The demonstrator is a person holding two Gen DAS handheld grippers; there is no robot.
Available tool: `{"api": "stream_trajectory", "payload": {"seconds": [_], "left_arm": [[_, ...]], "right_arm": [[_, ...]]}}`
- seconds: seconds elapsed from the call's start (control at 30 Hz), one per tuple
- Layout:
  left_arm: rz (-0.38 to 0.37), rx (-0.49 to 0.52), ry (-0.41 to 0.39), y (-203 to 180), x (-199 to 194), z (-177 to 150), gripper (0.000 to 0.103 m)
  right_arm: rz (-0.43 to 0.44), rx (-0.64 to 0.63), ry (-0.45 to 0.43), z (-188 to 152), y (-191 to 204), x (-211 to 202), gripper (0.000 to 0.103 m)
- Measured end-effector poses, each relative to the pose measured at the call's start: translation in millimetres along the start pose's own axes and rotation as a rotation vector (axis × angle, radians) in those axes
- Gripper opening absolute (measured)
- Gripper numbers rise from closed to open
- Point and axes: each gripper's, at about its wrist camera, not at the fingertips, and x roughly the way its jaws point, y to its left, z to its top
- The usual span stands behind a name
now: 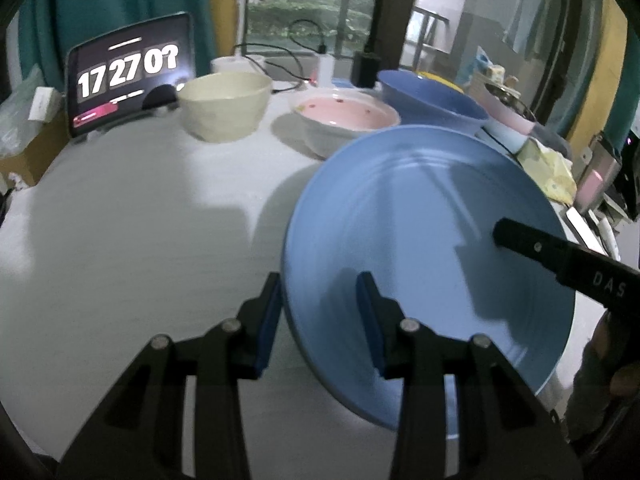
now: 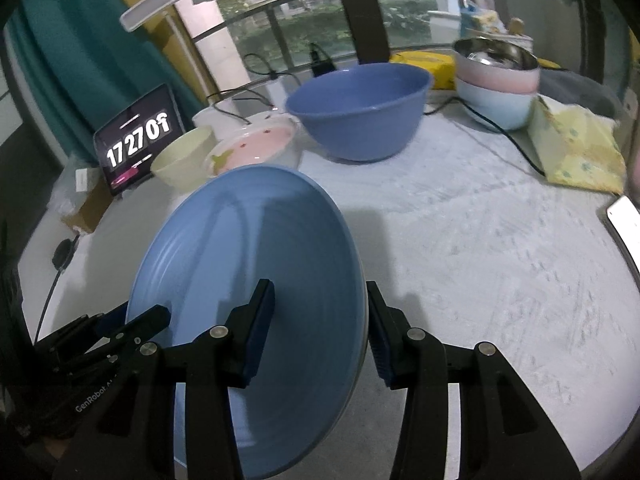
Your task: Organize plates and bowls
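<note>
Gripped blue plate (image 1: pixel 420 216), seemingly bare

Count, both wrist views combined.

Plates: one. Light blue plate (image 1: pixel 420 220), its rim between the jaws of both grippers.

Grippers: two. Left gripper (image 1: pixel 320 316), right gripper (image 2: pixel 320 328).

Loose bowls, all ahead of the jaws: three. Cream bowl (image 1: pixel 224 104), pink-lined bowl (image 1: pixel 348 116), large blue bowl (image 2: pixel 356 108).

Stacked bowls, far ahead and right of the right jaws: three. Steel bowl (image 2: pixel 496 54) on a pink bowl (image 2: pixel 500 80) on a pale blue bowl (image 2: pixel 496 106).

Tablets: one (image 1: pixel 128 76), ahead and left of the left jaws.

Yellow patterned cloths: one (image 2: pixel 576 148), right of the right jaws.
</note>
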Motion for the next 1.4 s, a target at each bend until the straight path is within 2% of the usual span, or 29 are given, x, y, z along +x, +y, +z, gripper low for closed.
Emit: {"api": "stream_trajectory", "payload": {"seconds": [0.6,0.97,1.4], "left_arm": [[0.071,-0.100,-0.040,71,-14,-1,0.039],[0.120,-0.165,-0.046,119,-14,0,0.039],[0.170,-0.210,-0.038,163,5,14,0.039]], "right_arm": [[0.063,-0.098,0.021,19,72,32,0.047],[0.103,-0.139,0.053,29,115,66,0.047],[0.156,-0.169,0.108,46,152,115,0.047]]}}
